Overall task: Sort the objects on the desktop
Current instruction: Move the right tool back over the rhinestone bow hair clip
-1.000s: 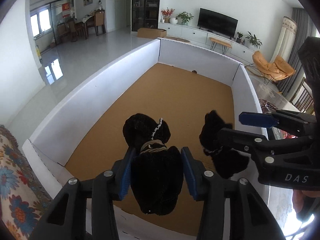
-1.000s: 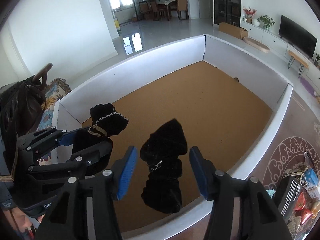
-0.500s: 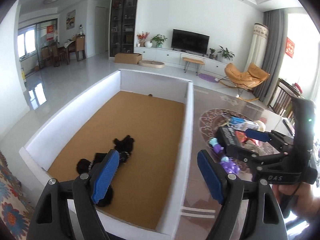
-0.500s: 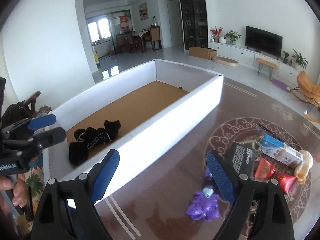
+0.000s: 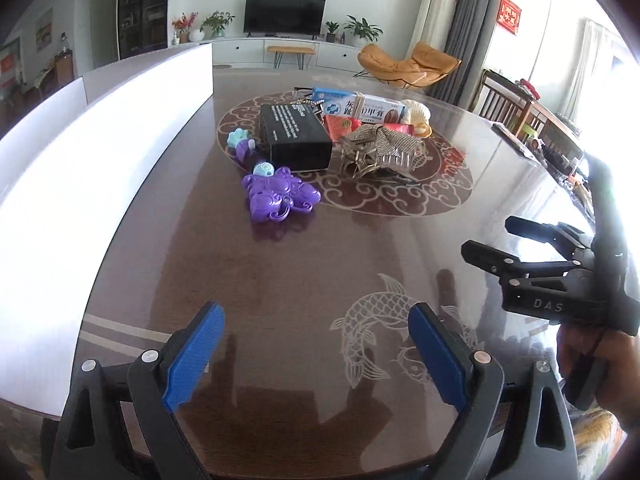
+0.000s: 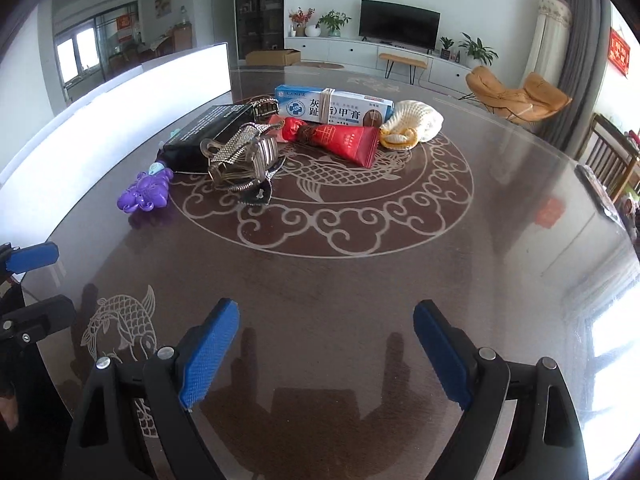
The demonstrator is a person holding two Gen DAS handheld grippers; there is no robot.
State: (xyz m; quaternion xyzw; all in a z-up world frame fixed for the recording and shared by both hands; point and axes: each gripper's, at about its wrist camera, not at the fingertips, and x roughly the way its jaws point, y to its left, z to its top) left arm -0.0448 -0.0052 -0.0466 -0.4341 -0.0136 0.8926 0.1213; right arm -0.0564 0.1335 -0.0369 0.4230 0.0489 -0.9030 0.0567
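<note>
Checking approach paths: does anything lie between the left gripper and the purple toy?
Nothing visible does. The left gripper stands open over bare table, and the purple toy lies at the near edge of the pile, ahead of the black box.

Bright living room: white walls, wall-mounted television over low white cabinet, orange lounge chair, grey curtains.

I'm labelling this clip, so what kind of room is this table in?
Most likely a home living room: a television on a low white cabinet, potted plants beside it, and an orange lounge chair near the curtains.
</note>
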